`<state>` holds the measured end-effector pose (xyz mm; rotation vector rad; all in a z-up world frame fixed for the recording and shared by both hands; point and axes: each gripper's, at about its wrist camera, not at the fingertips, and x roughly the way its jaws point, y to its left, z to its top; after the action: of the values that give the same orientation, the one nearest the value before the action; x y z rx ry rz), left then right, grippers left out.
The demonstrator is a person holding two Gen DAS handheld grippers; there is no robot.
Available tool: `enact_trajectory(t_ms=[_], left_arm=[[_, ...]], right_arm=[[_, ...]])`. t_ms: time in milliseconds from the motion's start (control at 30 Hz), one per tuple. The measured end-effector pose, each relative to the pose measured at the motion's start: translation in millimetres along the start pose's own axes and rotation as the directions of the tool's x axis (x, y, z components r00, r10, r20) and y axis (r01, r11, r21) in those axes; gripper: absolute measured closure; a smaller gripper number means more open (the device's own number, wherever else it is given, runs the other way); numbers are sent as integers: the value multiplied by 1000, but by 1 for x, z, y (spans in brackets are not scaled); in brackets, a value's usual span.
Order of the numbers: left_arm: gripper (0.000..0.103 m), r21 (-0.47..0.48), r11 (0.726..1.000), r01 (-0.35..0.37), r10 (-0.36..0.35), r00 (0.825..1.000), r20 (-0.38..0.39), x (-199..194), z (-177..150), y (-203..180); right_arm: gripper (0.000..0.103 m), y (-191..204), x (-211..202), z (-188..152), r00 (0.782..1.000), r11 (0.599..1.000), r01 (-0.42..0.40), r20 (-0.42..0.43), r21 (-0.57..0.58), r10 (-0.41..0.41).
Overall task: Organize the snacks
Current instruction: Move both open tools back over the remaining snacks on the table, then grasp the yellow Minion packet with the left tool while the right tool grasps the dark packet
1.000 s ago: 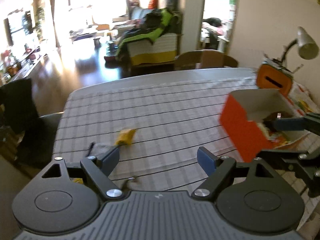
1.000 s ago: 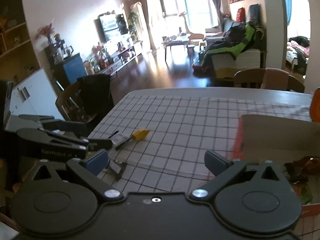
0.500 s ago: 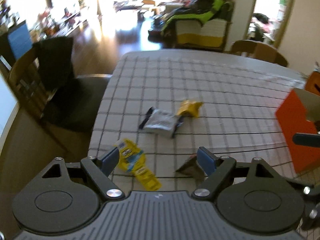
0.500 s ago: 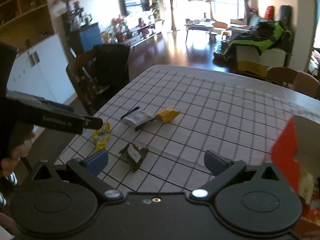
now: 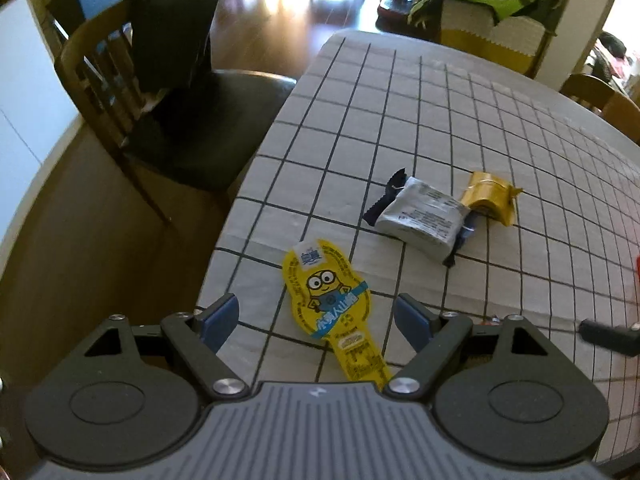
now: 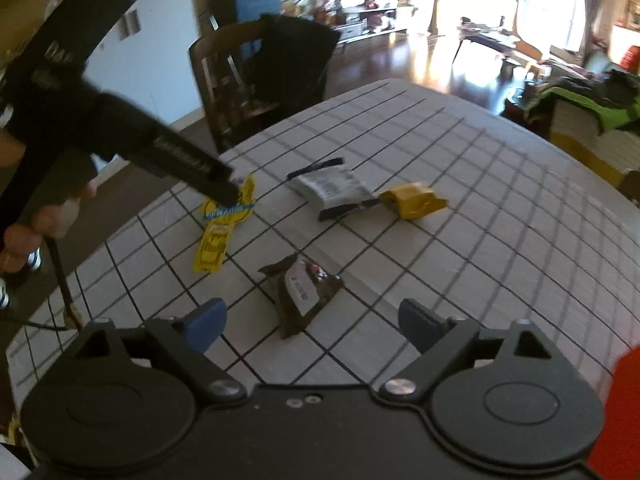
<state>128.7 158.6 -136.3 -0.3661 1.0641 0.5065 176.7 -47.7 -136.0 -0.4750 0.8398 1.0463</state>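
Observation:
Loose snacks lie on a checked tablecloth. A yellow cartoon-figure packet lies between the fingers of my left gripper, which stands open just above it. Farther off are a silver packet and a small yellow packet. In the right wrist view a dark brown packet lies between the fingers of my right gripper; its jaws are closing and the pads do not touch the packet. The yellow cartoon-figure packet, silver packet and small yellow packet show there too.
A wooden chair draped in black cloth stands at the table's left edge. The orange box's corner shows at the lower right. A person's hand holds the left gripper's handle.
Both grippers swung left and down from the orange box toward the snacks near the table's left edge. The right jaws narrowed a little.

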Motion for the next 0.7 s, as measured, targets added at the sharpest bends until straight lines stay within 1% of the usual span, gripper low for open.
enact_trajectory(t_ms=[133,233,333,400,433,467,533,633,700], left_arm=[[18,-25,1000,-6,5,999,-46,15,5,-4],[19,-17,1000,-19,17,998,-66,24,9,-9],[20,-21,999,-27,25,996,-87,32,13,-12],[23,-23,999,-22,20,995,-97,35,14,-12],[27,-22,999,-24,22,995,-100,37,14,-13],[32,-21,999,-29,27,994,-104,38,13,-13],[38,-21,999,-38,35,993,-113,40,13,-12],[39,-5,999,-47,46,993,-105,41,12,-14],[46,0,999,-47,47,994,-97,40,12,-15]], right_arm=[[18,-1,22,4,999,1000,-24,-26,-19,23],[21,-4,32,6,999,999,-31,-32,-16,31],[26,-4,39,9,999,999,-38,-36,-19,37],[31,-5,45,11,998,999,-46,-45,-14,45],[34,-5,47,12,998,999,-49,-51,-8,49],[39,-5,48,12,997,998,-55,-55,-3,55],[42,-5,50,13,996,998,-61,-57,2,61],[47,-3,51,13,996,998,-66,-56,-4,66],[52,-1,52,14,996,998,-58,-61,-11,57]])
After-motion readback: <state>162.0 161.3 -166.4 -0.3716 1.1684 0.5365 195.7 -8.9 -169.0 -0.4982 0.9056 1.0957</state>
